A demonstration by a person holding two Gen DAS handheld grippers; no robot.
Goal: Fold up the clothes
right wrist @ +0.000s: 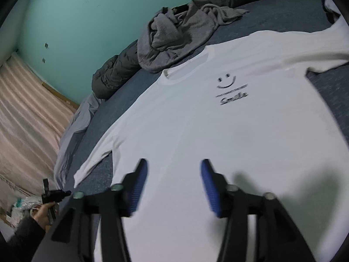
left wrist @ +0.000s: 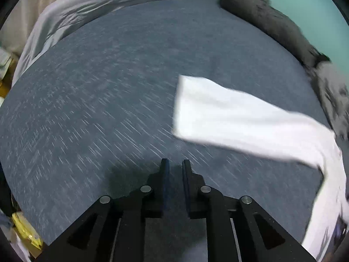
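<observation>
A white T-shirt (right wrist: 196, 131) with a smiley face and the word "Smile" lies spread face up on the blue bed (right wrist: 272, 19). My right gripper (right wrist: 173, 174) hovers over the shirt's lower body, open wide with nothing between its blue pads. In the left wrist view one white sleeve (left wrist: 229, 118) of the shirt stretches across the bed to the right. My left gripper (left wrist: 175, 168) is over bare bedding left of that sleeve, its fingers only a narrow gap apart and holding nothing. That view is motion-blurred.
A crumpled grey garment (right wrist: 174, 35) lies just past the shirt's collar, with a dark rolled quilt (right wrist: 113, 74) along the teal wall. Pale grey sheet (left wrist: 72, 13) hangs off the bed's far edge. A hand (right wrist: 42, 215) holds the other gripper at lower left.
</observation>
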